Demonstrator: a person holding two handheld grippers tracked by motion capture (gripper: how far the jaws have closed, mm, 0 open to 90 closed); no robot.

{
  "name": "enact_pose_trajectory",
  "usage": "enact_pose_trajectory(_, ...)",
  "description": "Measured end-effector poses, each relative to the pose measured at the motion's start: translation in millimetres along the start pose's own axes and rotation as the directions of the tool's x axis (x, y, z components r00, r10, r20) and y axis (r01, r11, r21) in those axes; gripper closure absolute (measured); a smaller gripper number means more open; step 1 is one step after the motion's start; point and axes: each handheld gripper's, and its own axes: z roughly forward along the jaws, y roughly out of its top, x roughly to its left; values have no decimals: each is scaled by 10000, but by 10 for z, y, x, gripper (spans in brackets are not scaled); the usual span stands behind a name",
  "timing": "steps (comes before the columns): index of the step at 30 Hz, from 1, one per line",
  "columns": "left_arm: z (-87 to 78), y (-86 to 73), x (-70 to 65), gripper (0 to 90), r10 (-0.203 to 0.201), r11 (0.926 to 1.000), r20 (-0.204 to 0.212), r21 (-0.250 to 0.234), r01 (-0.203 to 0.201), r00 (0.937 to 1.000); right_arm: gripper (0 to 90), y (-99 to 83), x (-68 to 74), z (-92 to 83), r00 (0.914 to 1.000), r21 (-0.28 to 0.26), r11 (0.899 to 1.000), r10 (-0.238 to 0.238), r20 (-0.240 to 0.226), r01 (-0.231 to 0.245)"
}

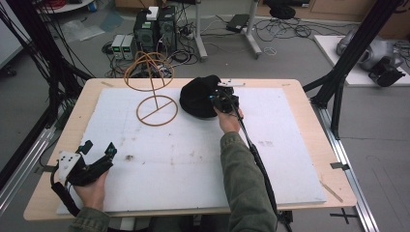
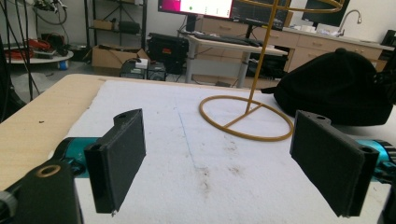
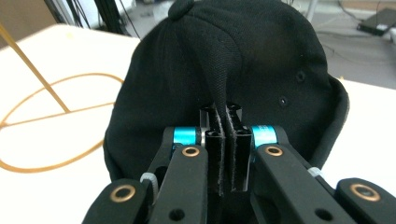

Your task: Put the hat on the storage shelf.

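Right gripper clamped on fold of black cap (crown fabric pinched), cap on white mat beside wire hat stand. Left gripper wide open, empty.

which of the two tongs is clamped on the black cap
The right tongs, beside the wire hat stand: shut, pinching a fold of the black cap. The left tongs stand open, holding nothing.

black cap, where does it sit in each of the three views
High view: the black cap lies at upper centre of the white mat, the right tongs shut on its right side.
Left gripper view: at the right edge, past the far tong.
Right gripper view: centre, a fold of fabric pinched between the tongs.
Shared landmark: the gold wire stand, just left of the cap in every view.
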Motion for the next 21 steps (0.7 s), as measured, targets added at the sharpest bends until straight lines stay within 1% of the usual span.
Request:
enact_pose_trajectory(2, 0, 0, 0, 185, -2, 10000, 2, 13, 2, 10000, 882, 39, 5, -60, 9997, -214, 9995, 227, -2, -227)
enact_pose_trajectory(4, 0, 1, -2, 184, 8, 10000, -5, -5, -8, 10000, 882, 66, 1, -103, 9994, -337, 9989, 342, 22, -341)
enact_pose_trajectory(6, -3, 2, 0, 185, 37, 10000, -14, -13, -37, 10000, 882, 117, -5, -186, 9993, -549, 9979, 348, 117, -341)
enact_pose_trajectory(8, 0, 2, 0, 185, 13, 10000, -16, -9, -13, 10000, 882, 136, -8, -217, 9991, -636, 9972, 396, 133, -387)
enact_pose_trajectory(11, 6, 0, -3, 185, 16, 10000, -7, 2, -16, 10000, 882, 195, -18, -317, 9986, -1043, 9931, 530, -20, -530)
enact_pose_trajectory(12, 8, -1, -3, 185, 11, 10000, -7, -13, -11, 10000, 882, 240, -15, -393, 9986, -1364, 9893, 518, -98, -527)
enact_pose_trajectory(13, 8, -1, -3, 185, 14, 10000, -16, -19, -14, 10000, 882, 240, -15, -393, 9986, -1364, 9893, 518, -98, -527)
enact_pose_trajectory(14, 8, 0, -2, 185, 5, 10000, -16, -5, -5, 10000, 882, 254, -12, -418, 9985, -1462, 9878, 529, -119, -541)
enact_pose_trajectory(16, 11, -2, -1, 185, 16, 10000, -28, -17, -16, 10000, 880, 286, -2, -483, 9988, -1747, 9835, 483, -9, -477)
enact_pose_trajectory(17, 14, -3, -2, 185, 9, 10000, -28, -8, -9, 10000, 880, 323, 9, -549, 9986, -2094, 9765, 529, 2, -517)
enact_pose_trajectory(19, 12, -3, -2, 185, 13, 10000, -34, -6, -13, 10000, 880, 337, 14, -570, 9986, -2178, 9746, 534, 40, -512)
enact_pose_trajectory(21, 12, -2, -4, 185, 15, 10000, -31, 1, -15, 10000, 881, 378, 20, -621, 9984, -2434, 9684, 559, 5, -541)
